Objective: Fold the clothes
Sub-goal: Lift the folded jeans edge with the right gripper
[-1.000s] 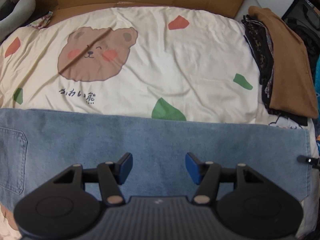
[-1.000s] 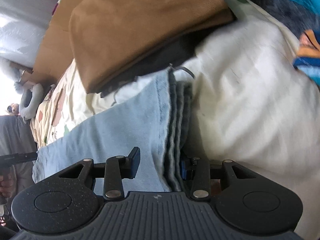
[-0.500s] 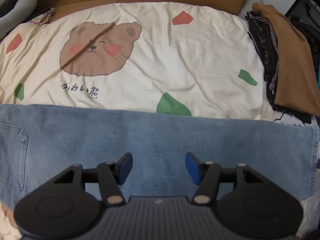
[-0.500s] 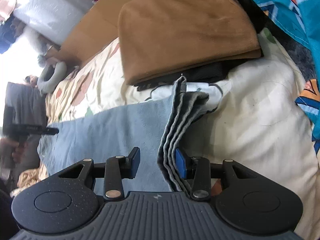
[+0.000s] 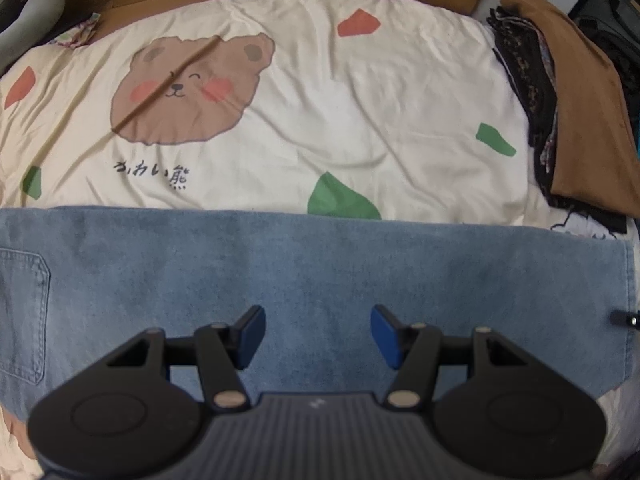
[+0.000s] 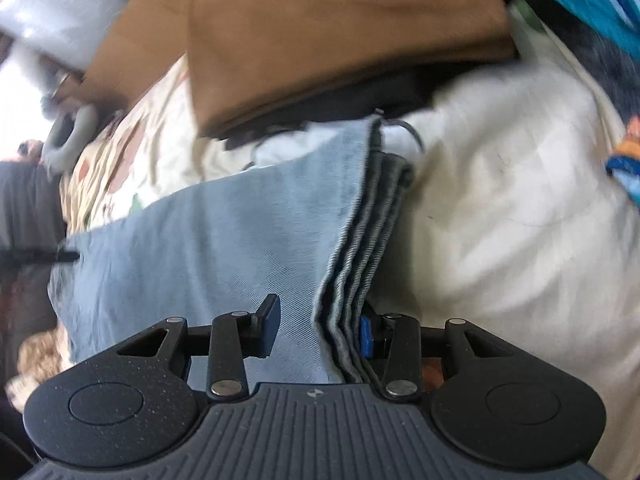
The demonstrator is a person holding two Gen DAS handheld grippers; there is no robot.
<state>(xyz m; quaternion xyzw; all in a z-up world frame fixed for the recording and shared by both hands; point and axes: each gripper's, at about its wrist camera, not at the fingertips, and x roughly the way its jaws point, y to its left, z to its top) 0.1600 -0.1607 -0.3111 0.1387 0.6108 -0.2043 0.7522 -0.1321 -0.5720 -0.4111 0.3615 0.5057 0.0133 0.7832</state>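
Spread across the bed is a cream sheet printed with a bear face and coloured patches, cardboard at its far edge and a stack of folded clothes, a brown piece on top, at the right. Nearest the viewer lie the jeans, already doubled into a long blue band whose long axis runs left to right across the sheet, pocket end at the left.

From above, the left claw points almost straight down over the middle of that band, its blue pads standing apart with nothing between them.

Out at the right-hand end, the right claw has the layered hem edge between its pads. The right pad is tucked under the layers; the left pad stands clear of the cloth, so I would not call it a grip. This end is the one to carry over toward the pocket, and the right claw is plainly the nearer.

That view is smeared by motion, and the underside of the hem is hidden.
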